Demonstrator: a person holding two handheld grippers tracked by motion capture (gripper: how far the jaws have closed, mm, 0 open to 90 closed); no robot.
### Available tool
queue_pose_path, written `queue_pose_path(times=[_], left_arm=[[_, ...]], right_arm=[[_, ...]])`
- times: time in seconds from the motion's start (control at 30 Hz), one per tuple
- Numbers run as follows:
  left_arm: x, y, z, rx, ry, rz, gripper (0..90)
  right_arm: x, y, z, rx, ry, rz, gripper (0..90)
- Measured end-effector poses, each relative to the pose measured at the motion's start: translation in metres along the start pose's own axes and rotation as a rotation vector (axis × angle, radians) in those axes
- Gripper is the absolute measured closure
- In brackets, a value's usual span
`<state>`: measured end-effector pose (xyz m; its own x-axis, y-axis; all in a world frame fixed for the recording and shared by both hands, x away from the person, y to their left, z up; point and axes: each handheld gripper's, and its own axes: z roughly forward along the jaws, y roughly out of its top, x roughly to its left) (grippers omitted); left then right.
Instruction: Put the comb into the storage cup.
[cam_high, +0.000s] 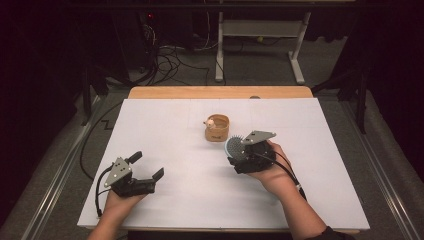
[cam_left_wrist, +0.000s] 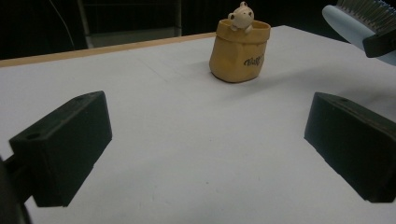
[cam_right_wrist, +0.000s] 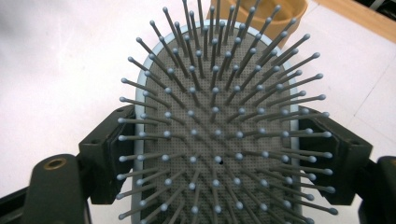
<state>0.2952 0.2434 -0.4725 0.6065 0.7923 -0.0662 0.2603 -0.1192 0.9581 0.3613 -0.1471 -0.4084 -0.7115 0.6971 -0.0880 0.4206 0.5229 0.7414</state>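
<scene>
A light blue hairbrush (cam_right_wrist: 219, 140) with a grey pad and grey bristles sits between the jaws of my right gripper (cam_high: 239, 152), which is shut on its head; the bristles face the camera in the right gripper view. The brush (cam_high: 233, 146) hangs just right of and nearer than a tan pouch-shaped cup (cam_high: 217, 128) with a small bear figure on its rim. My left gripper (cam_high: 147, 165) rests low at the near left of the white table (cam_high: 175, 165), open and holding nothing, with the cup (cam_left_wrist: 239, 51) and brush (cam_left_wrist: 359, 21) ahead of it.
A wooden strip (cam_high: 220, 92) runs along the table's far edge. Beyond it on the dark floor stand a white desk frame (cam_high: 260, 45) and loose cables (cam_high: 170, 60). Metal rails flank the table left and right.
</scene>
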Motion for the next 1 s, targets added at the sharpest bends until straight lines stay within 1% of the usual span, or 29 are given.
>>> queue_pose_path(times=[0.07, 0.17, 0.23, 0.33, 0.5, 0.57, 0.67, 0.8, 0.9, 1.0], left_arm=[[0.0, 0.0, 0.0, -0.002, 0.001, -0.001, 1.7], [0.0, 0.0, 0.0, 0.003, 0.002, 0.004, 1.7], [0.0, 0.0, 0.0, 0.008, -0.006, -0.001, 1.7], [0.0, 0.0, 0.0, 0.008, -0.004, -0.004, 1.7], [0.0, 0.001, 0.001, 0.013, 0.001, -0.011, 1.7], [-0.001, 0.001, 0.001, 0.013, 0.0, -0.018, 1.7], [-0.001, 0.002, 0.001, 0.018, -0.001, -0.019, 1.7], [-0.002, 0.003, 0.001, 0.026, -0.005, -0.019, 1.7], [-0.004, 0.004, 0.0, 0.016, -0.006, -0.016, 2.4], [-0.005, 0.004, 0.0, 0.017, -0.008, -0.016, 3.4]], right_arm=[[0.0, 0.001, -0.002, -0.02, -0.015, -0.001, 20.8], [0.0, 0.001, -0.006, -0.067, -0.025, 0.008, 20.8], [0.0, 0.002, -0.008, -0.095, -0.03, 0.013, 20.8], [0.0, 0.003, -0.011, -0.133, -0.039, 0.021, 20.8], [0.0, 0.003, -0.015, -0.179, -0.06, 0.031, 20.8], [0.0, 0.002, -0.017, -0.202, -0.071, 0.025, 20.8], [0.001, 0.002, -0.019, -0.236, -0.071, 0.026, 20.7], [0.003, 0.002, -0.021, -0.268, -0.075, 0.023, 20.7], [0.005, 0.002, -0.024, -0.301, -0.078, 0.015, 20.7], [0.005, 0.001, -0.026, -0.335, -0.078, 0.023, 20.7]])
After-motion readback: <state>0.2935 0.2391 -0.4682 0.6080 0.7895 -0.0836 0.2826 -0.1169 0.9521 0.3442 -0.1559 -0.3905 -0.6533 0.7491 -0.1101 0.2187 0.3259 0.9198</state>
